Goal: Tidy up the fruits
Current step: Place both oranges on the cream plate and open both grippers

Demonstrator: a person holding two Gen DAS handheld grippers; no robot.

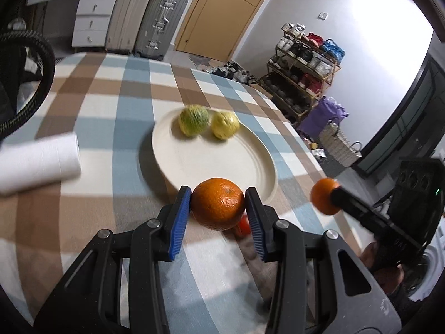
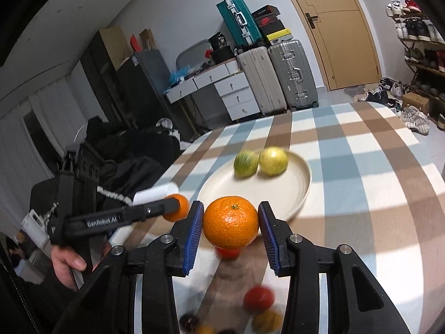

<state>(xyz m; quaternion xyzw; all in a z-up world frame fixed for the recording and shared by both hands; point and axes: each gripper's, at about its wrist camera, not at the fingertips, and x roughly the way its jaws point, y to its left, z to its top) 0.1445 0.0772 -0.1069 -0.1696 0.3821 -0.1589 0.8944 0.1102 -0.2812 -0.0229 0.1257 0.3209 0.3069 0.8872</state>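
Note:
In the left wrist view my left gripper (image 1: 218,192) is shut on a large orange (image 1: 218,208), held just above the near rim of a cream plate (image 1: 211,164). Two yellow-green fruits (image 1: 193,121) (image 1: 224,124) lie at the plate's far side. To the right, my right gripper (image 1: 333,193) holds a second orange (image 1: 322,197). In the right wrist view the right gripper (image 2: 230,206) is shut on that orange (image 2: 230,222) near the plate (image 2: 278,194). A hand holds the left gripper (image 2: 175,204) with its orange (image 2: 179,208) at the left.
A white paper roll (image 1: 39,161) lies left of the plate on the checked tablecloth (image 1: 111,111). Small loose fruits, including a red one (image 2: 258,297) and a yellow one (image 2: 267,320), lie blurred under the right gripper. Suitcases (image 2: 292,75) and a shoe rack (image 1: 303,66) stand beyond the table.

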